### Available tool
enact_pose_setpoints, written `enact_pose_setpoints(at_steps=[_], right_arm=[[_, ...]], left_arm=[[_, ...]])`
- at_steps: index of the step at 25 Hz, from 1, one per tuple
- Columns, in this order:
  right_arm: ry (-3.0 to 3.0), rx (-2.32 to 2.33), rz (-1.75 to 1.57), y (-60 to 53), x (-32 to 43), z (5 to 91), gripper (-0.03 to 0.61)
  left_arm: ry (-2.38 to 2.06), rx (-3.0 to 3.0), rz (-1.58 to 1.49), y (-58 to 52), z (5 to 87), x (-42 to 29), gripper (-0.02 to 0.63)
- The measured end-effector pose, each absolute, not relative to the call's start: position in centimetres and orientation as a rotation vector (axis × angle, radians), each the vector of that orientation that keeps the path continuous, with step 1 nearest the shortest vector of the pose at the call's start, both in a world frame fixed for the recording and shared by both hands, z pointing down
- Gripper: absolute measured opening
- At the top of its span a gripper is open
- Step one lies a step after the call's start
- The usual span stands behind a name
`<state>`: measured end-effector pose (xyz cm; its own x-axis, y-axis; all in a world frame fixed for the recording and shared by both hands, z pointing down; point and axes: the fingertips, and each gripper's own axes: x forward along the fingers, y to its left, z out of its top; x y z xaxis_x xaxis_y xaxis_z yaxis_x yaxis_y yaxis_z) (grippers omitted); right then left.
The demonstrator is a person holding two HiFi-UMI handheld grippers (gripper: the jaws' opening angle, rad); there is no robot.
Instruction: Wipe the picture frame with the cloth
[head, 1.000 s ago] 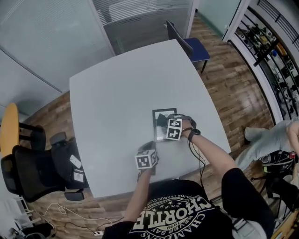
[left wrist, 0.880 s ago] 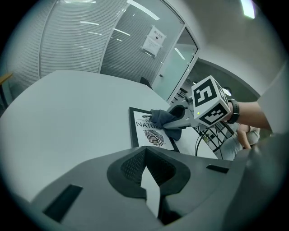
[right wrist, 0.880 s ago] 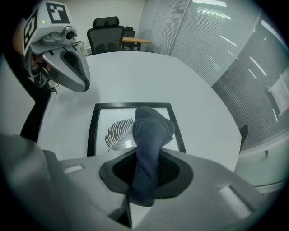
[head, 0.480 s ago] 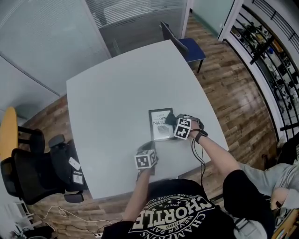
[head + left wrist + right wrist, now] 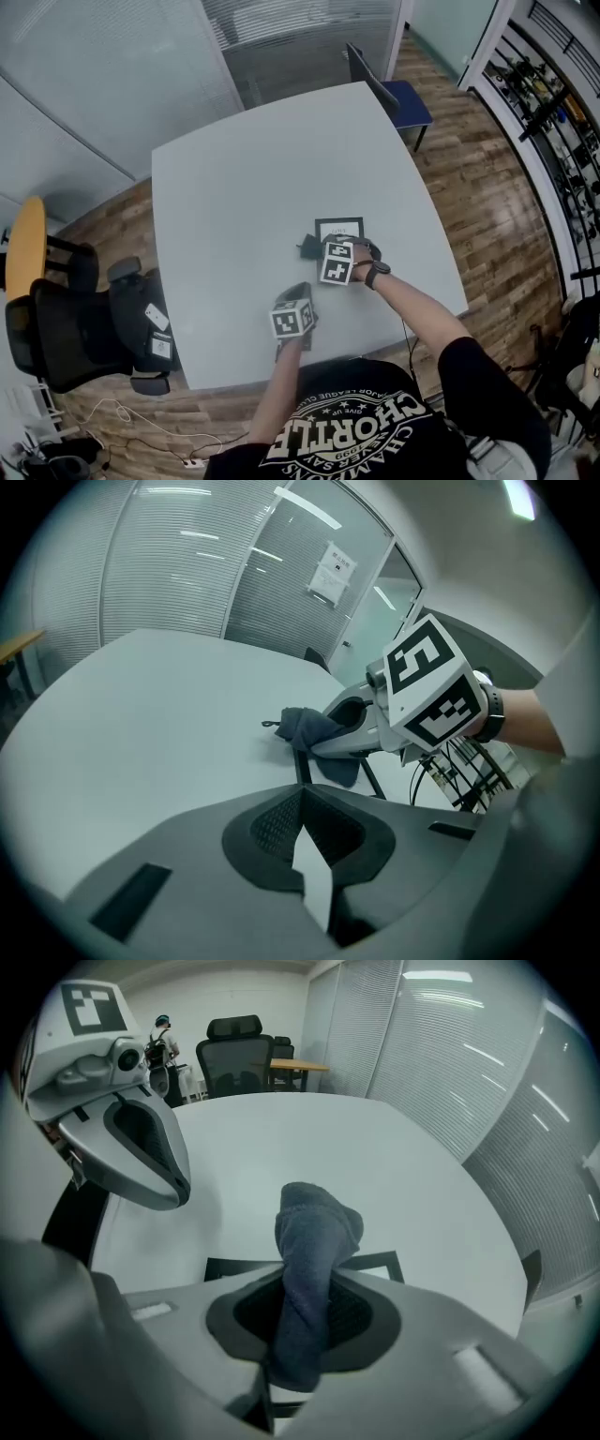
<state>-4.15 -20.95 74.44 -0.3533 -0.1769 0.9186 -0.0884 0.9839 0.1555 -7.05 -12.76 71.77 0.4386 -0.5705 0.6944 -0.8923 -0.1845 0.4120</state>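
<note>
Picture frame (image 5: 340, 228), dark-bordered, lies flat on the white bench (image 5: 244, 178), toward the near right part of the top, with its near half hidden under the right gripper (image 5: 298, 1327). That gripper's jaws are clamped tight on a dark grey cloth (image 5: 314, 1241), which is bunched into a roll between the pads and sticks out past the tips. The cloth's free end hangs down at the frame's left edge, and in the left gripper view it touches the dark border there. A hand with a black wristwatch (image 5: 373, 275) grips the right gripper from the side nearer the bench's right edge. The left gripper (image 5: 309, 855) sits just beside the frame on the near side, close to the bench's near edge and apart from both cloth and frame. Its jaws are drawn together with nothing between them, and only a thin sliver of white bench shows through behind the tips. Beyond the frame the benchtop runs bare all the way to its far edge and to its left edge, giving wide room that way. A narrower bare strip lies between the frame and the right edge. A blue chair (image 5: 401, 96) stands at the far corner, and a black office chair (image 5: 66, 337) stands off the left side on the wood floor (image 5: 487, 187).
</note>
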Motion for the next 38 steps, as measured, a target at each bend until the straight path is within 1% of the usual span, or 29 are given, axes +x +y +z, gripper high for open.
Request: enact_pose_setpoints(at_steps=[5,15,20,24,28,34,38], right_arm=[[-1.892,0.176,-0.096,-20.8,-2.8,75.8,0.078],[-1.821,0.292,-0.041,-19.8,7.7,75.1,0.078],[-1.776,0.322,0.012,-19.0,10.6,76.0,0.078],[-1.827,0.333,-0.008,-19.1,8.7,74.6,0.078],[-1.904,0.283,-0.041,-19.0,3.6,73.4,0.078],[-1.950,0.168,-0.082,-18.2,-3.9,74.0,0.078],[-1.922,0.128,-0.072,-17.7,-5.1,75.5,0.078]], left_arm=[[-1.240,1.876,0.493,-12.8,71.8,-7.1,0.005],[-1.172,1.917,0.508,-12.6,71.8,-4.0,0.005],[-1.157,1.922,0.509,-12.2,72.0,-3.3,0.005],[-1.171,1.915,0.503,-12.0,71.8,-3.7,0.005],[-1.202,1.893,0.489,-12.0,71.7,-4.9,0.005],[-1.258,1.854,0.462,-11.7,71.6,-7.8,0.005],[-1.271,1.837,0.453,-11.5,71.7,-8.8,0.005]])
